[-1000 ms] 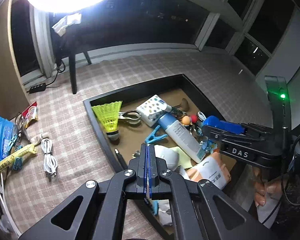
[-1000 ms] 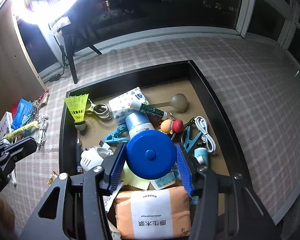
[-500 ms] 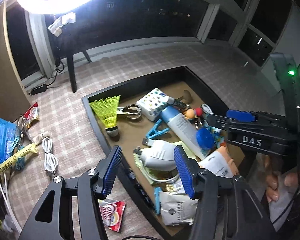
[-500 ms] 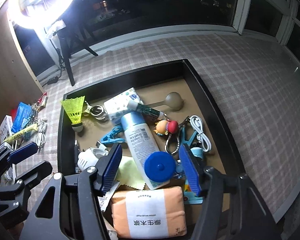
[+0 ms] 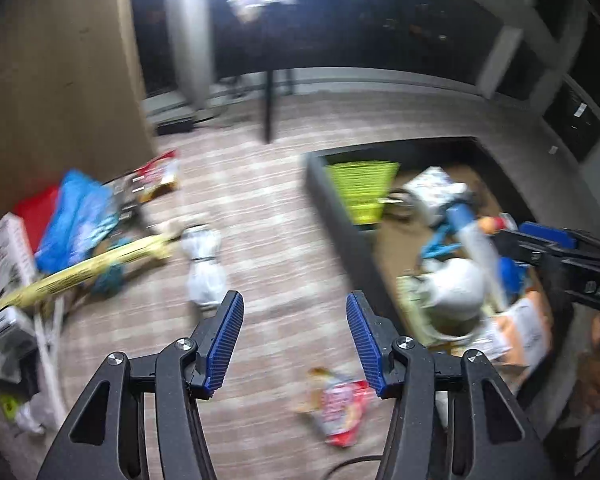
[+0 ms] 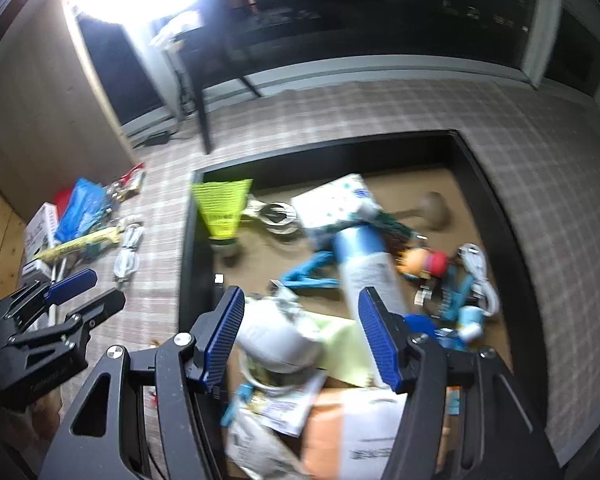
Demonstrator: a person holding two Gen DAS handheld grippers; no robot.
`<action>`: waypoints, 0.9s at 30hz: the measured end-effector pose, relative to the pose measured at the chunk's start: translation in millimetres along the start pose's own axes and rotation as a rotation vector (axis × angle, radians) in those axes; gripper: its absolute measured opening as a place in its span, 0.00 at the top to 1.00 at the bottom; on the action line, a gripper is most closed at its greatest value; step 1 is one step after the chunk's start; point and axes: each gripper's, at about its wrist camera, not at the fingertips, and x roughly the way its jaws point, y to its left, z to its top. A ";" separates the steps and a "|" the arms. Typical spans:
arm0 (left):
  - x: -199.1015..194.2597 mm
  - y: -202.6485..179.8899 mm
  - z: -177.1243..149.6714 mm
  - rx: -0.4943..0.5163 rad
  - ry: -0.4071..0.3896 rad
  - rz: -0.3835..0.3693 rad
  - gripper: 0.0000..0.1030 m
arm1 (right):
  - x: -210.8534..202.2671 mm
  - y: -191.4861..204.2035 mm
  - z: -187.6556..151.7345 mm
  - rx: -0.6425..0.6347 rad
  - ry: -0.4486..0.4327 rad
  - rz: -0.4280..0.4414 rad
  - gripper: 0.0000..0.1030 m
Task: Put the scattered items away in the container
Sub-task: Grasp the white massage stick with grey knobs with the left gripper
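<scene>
Left gripper (image 5: 294,320) swung floorward — packets (image 5: 336,404) blurred.

Both my views are motion-smeared: the floor clutter by the white box (image 5: 4,256) is mush, the red snack packet (image 5: 340,408) has unreadable print, the orange pack (image 6: 364,432) is cut by the frame edge, and tray (image 6: 496,216) contents blur together.
</scene>
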 end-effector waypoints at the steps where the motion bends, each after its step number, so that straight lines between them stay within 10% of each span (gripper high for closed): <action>1: -0.6 11.6 -1.3 -0.014 0.001 0.023 0.51 | 2.9 7.9 1.2 -0.014 0.004 0.009 0.43; 13: -9.4 146.2 -32.7 -0.243 0.017 0.202 0.54 | 35.4 98.3 11.5 -0.165 0.055 0.096 0.43; 27: 6.9 197.8 -69.4 -0.268 0.090 0.272 0.54 | 58.9 168.0 9.4 -0.247 0.117 0.201 0.43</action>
